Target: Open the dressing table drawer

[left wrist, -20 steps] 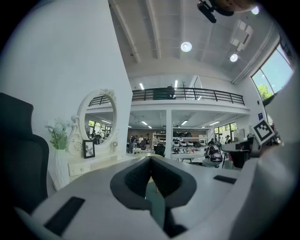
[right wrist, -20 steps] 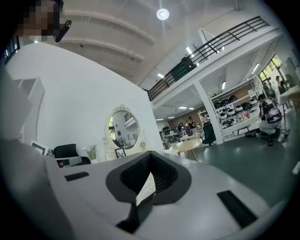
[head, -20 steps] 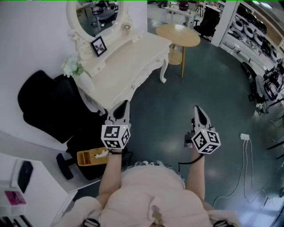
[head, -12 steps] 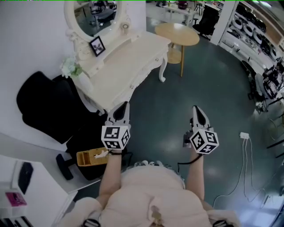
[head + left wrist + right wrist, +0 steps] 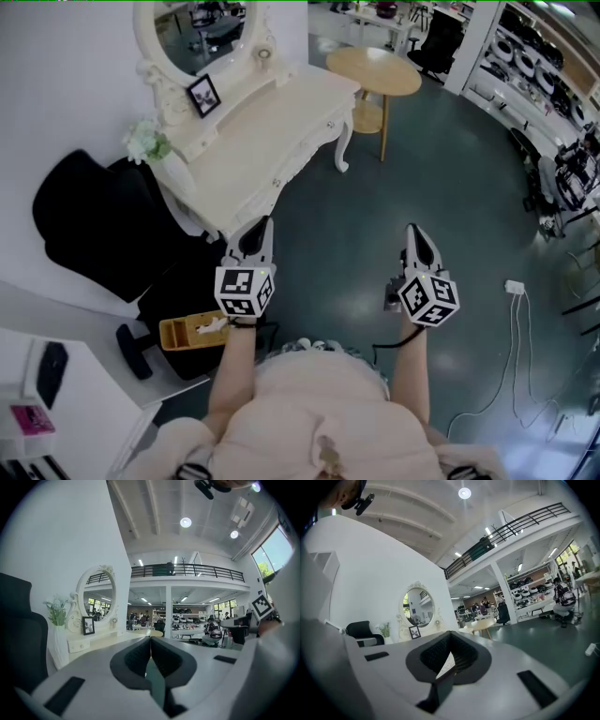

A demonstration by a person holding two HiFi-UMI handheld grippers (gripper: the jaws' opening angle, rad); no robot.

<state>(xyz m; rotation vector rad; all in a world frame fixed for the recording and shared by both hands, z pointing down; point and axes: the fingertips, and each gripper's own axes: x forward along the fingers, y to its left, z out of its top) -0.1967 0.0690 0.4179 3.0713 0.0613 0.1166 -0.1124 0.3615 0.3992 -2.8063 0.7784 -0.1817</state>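
Here, left gripper (image 5: 262,221) and right gripper (image 5: 413,228), at its 3 o'clock, show fingers together, empty; bench (image 5: 246,141) with closed drawer (image 5: 302,155) at 12 o'clock

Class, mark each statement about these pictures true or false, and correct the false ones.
1. The left tool and the right tool are both shut and empty. True.
2. The left tool grips a drawer knob. False: it touches nothing and is short of the dressing table.
3. A picture frame stands on the dressing table beside the mirror. True.
4. The black chair stands beside the round wooden table. False: it is at the dressing table's opposite end, by the flowers.
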